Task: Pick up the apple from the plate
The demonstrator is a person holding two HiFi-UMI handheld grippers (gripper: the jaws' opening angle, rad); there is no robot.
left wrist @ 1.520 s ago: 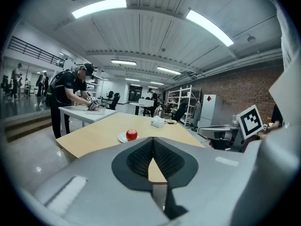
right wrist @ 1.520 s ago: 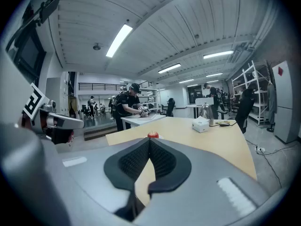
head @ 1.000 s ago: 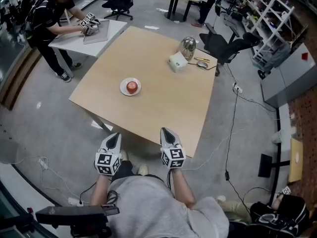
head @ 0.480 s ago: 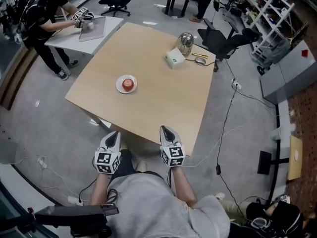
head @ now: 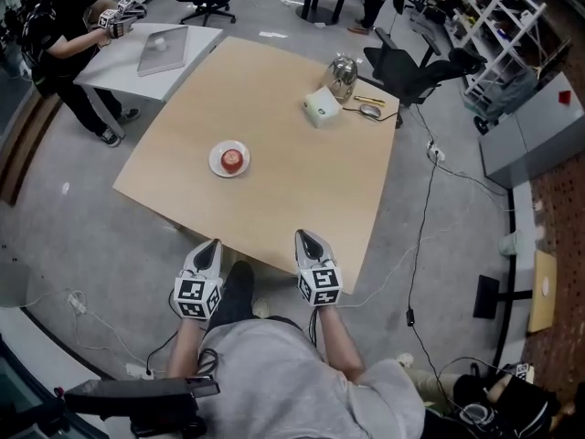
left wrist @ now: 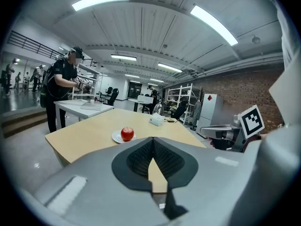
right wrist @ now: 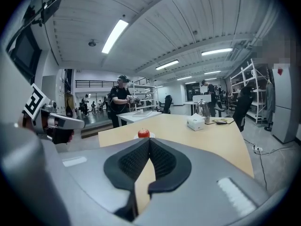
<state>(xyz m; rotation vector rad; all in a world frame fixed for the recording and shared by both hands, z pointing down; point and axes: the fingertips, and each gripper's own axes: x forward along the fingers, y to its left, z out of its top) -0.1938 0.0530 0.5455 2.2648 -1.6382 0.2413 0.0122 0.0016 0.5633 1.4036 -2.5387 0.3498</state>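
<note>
Approach step, no grasp yet. The left gripper [head: 212,244] and right gripper [head: 304,237] both hang at the near edge of the light wooden table [head: 302,181]. Jaws on each are closed tip to tip, with nothing between them. The round red apple [head: 234,159] sits upright in the middle of the small round white plate [head: 216,165], well apart from both grippers, toward the table's left-middle. The plate holds only the apple. Next move probably calls for reaching one gripper across, spreading its jaws wider than the apple, bracketing it at mid-height, then closing and lifting clear.
</note>
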